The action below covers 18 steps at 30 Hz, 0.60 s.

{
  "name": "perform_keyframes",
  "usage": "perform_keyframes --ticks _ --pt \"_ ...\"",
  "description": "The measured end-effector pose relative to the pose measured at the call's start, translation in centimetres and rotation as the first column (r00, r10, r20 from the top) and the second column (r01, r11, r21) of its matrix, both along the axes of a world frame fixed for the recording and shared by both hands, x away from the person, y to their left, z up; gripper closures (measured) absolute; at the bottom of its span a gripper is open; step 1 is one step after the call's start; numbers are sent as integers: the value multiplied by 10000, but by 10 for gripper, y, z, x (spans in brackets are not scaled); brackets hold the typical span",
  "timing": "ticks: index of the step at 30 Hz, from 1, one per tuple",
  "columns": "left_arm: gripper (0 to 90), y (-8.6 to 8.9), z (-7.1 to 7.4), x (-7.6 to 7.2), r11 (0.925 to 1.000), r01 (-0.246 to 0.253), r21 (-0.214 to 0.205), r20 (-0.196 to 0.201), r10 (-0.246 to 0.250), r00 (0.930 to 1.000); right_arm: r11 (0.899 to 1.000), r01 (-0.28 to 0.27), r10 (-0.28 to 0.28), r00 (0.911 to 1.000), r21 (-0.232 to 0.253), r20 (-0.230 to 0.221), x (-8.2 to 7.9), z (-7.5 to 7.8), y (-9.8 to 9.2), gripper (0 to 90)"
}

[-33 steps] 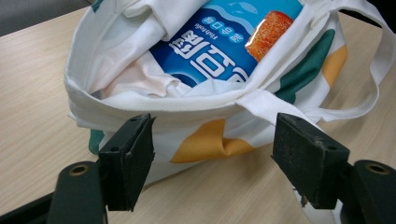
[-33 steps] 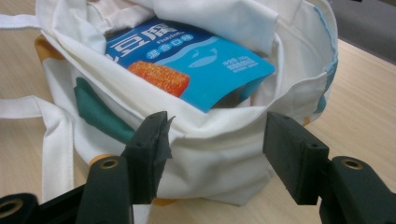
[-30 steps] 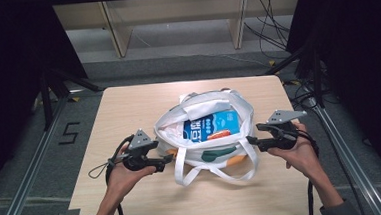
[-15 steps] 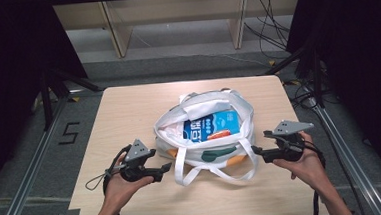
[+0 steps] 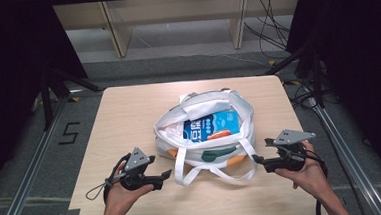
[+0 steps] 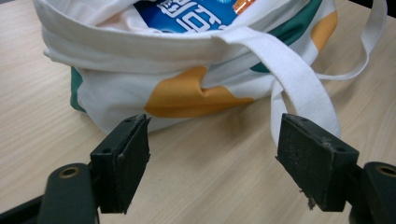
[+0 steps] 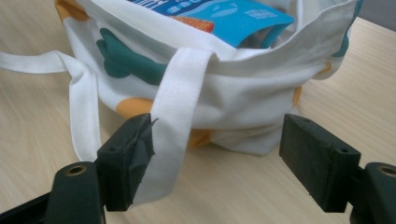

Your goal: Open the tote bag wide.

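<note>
Both hands have drawn back from the tote bag (image 5: pixel 205 136) on the counter (image 5: pixel 128 111). Left gripper (image 5: pixel 165 175) and right gripper (image 5: pixel 256 159) have just been opening and stand wide, holding nothing.

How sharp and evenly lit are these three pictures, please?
High view: table brightly lit, surroundings nearly black, slightly soft. Left gripper view: tote bag sharp, soft shadow beneath. Right gripper view: the bag's strap crisp, no glare.

White lettering, seemingly Chinese characters but too blurred to read, printed on the blue packet (image 5: pixel 213 126) inside the white tote bag (image 5: pixel 201 154); a black "5" marked on the grey floor (image 5: pixel 69 133) left of the table.
</note>
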<state>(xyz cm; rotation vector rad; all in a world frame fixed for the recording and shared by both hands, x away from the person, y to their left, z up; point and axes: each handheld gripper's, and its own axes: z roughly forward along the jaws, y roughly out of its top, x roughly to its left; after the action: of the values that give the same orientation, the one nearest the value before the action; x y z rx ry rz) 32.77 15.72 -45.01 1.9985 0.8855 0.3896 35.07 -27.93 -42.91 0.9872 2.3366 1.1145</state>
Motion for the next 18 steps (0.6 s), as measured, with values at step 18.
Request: perform_keyframes --ticks 18 --pt "224 -1 -24 -28 9997 213 107 -118 -212 9997 9998 88 -82 9990 149 -432 -33 -31 -9 250"
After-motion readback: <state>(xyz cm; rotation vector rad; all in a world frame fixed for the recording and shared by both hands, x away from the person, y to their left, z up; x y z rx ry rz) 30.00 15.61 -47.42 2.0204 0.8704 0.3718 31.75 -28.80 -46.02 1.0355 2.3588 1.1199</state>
